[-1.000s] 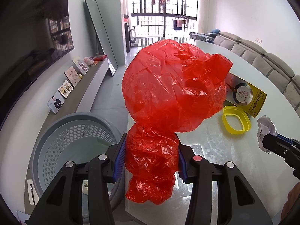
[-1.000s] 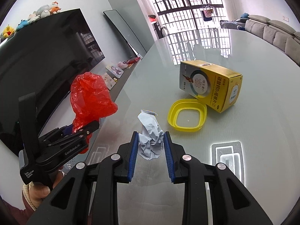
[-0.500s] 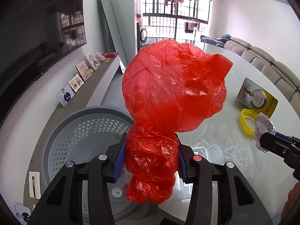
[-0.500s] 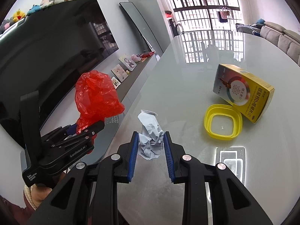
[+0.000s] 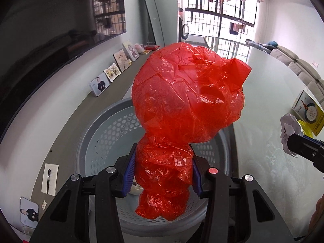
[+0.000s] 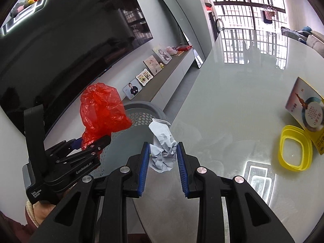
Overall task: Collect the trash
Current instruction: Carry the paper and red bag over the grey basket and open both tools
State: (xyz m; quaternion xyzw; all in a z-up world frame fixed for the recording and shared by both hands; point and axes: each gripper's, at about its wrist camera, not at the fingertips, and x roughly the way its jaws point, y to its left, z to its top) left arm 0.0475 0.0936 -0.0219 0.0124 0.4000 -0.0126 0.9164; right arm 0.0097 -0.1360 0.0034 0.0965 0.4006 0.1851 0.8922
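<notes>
So the crumpled red plastic bag [image 5: 188, 109] is clamped low down by the left gripper [image 5: 163, 167]. The blue pads are squeezed onto the scrunched neck, and the puffy top balloons up above the jaws. It hangs right over the round grey perforated plastic basket [image 5: 105, 137] on the floor just left of the table, so my guess is it's lined up for a drop.

The right gripper [image 6: 163, 158] has its pads pinched on a wad of crumpled pale blue-white paper [image 6: 162, 151]. In the right wrist view that wad sits at the table's left edge, near the basket rim, a bit to the right of the bag. Holding both at once probably means both go in together.

The basket looks mostly empty. I can see one small pale thing at the bottom behind the left jaw, can't tell what.

Out on the glossy white glass table [image 6: 232, 101], well to the right, are a yellow cardboard box [image 6: 307, 109] lying flat and a yellow oval plastic ring-shaped lid [image 6: 295, 149] just beside it on the near side, maybe touching. Probably next to collect.
</notes>
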